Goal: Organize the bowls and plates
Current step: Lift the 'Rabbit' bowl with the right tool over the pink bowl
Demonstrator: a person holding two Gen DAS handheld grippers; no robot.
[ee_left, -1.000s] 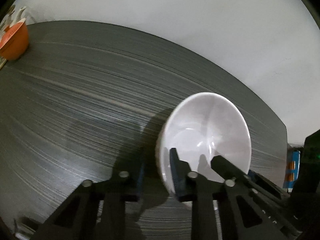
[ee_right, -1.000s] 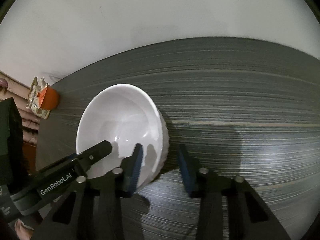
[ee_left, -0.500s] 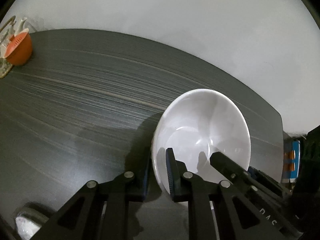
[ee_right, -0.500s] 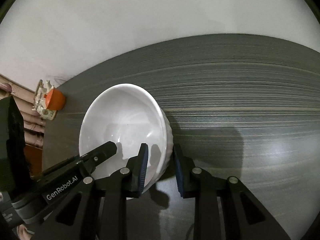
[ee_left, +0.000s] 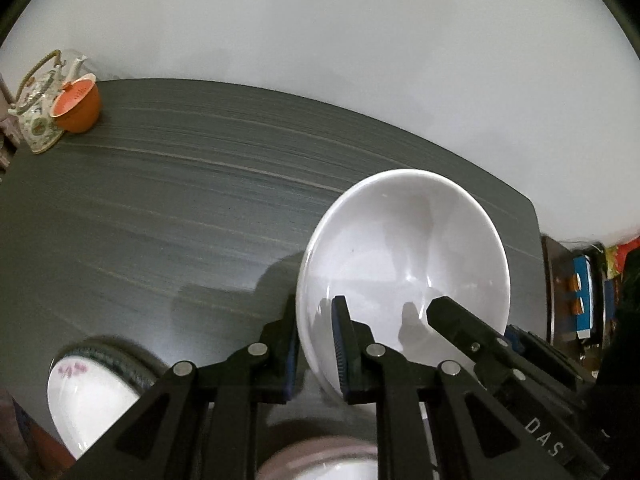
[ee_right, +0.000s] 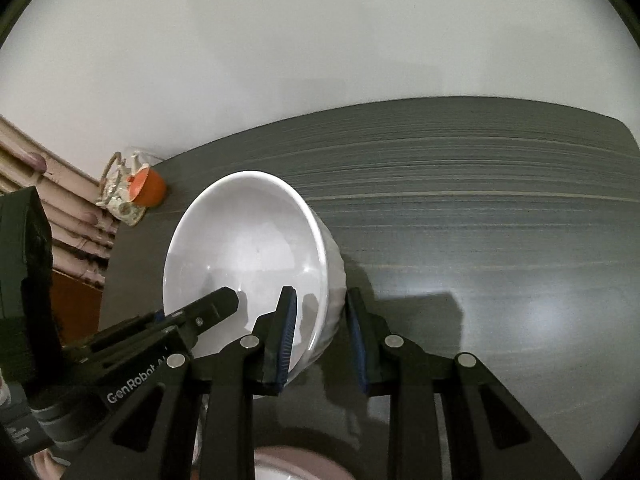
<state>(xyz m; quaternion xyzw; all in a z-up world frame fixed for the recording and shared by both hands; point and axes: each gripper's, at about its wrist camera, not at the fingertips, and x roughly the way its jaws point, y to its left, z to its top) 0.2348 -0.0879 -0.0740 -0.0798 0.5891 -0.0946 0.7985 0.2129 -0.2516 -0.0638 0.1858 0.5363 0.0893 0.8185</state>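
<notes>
A white bowl (ee_left: 404, 264) hangs tilted above the dark grey table (ee_left: 160, 200), held from both sides. My left gripper (ee_left: 316, 332) is shut on its left rim, one pad inside and one outside the wall. In the right wrist view the same bowl (ee_right: 248, 256) has my right gripper (ee_right: 320, 316) shut on its right rim in the same way. Each view also shows a finger (ee_left: 452, 316) of the other gripper reaching into the bowl, as with the left gripper's finger (ee_right: 216, 306). The bowl's underside is hidden.
A white plate (ee_left: 88, 396) with a green rim and a purple mark lies at the lower left. A pinkish dish (ee_left: 320, 460) sits right under the grippers. A patterned teapot (ee_left: 38, 108) and an orange cup (ee_left: 78, 104) stand at the table's far left corner. Shelves (ee_left: 582, 300) lie beyond the right edge.
The right jaws closed on the bowl's rim. Both grippers rose with the bowl; the table dropped away, bringing the plate, the pinkish dish and the teapot into view.
</notes>
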